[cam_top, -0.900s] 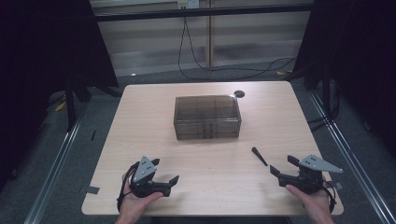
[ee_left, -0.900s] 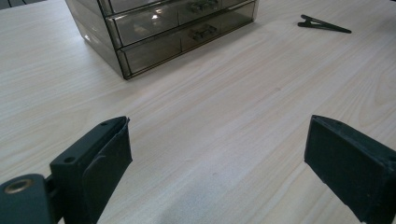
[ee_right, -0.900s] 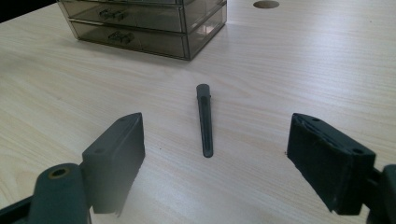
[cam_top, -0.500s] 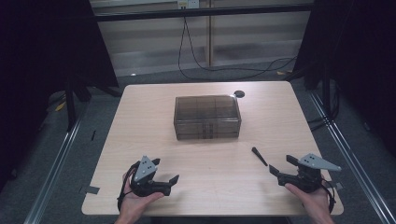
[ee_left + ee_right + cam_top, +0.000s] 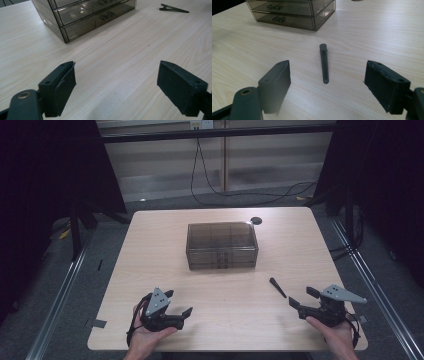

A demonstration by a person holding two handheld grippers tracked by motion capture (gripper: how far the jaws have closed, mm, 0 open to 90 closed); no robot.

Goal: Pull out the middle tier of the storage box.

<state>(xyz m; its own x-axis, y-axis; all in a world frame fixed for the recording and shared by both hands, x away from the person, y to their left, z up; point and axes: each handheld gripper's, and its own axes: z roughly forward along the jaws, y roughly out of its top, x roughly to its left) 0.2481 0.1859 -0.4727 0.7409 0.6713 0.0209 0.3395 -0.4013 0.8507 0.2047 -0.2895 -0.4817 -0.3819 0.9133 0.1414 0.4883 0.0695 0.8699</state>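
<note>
Clip (image 5: pixel 324 63) is lined up between spread fingers (image 5: pixel 275 82) of right gripper (image 5: pixel 304 299) for pickup; left gripper (image 5: pixel 177 303) is held spread, empty, on counter (image 5: pixel 150 240).

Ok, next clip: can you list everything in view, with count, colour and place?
drawer box: one, smoky translucent brown, middle of the table, drawers shut.
hair clip: one, black, flat on the table, ahead of the right gripper.
round disc: one, dark, by the box's far right corner.
table: one, pale wood.
cables: dark, on the floor beyond.
left gripper: black, near left edge, jaws open, empty.
right gripper: black, near right edge, jaws open, empty.
</note>
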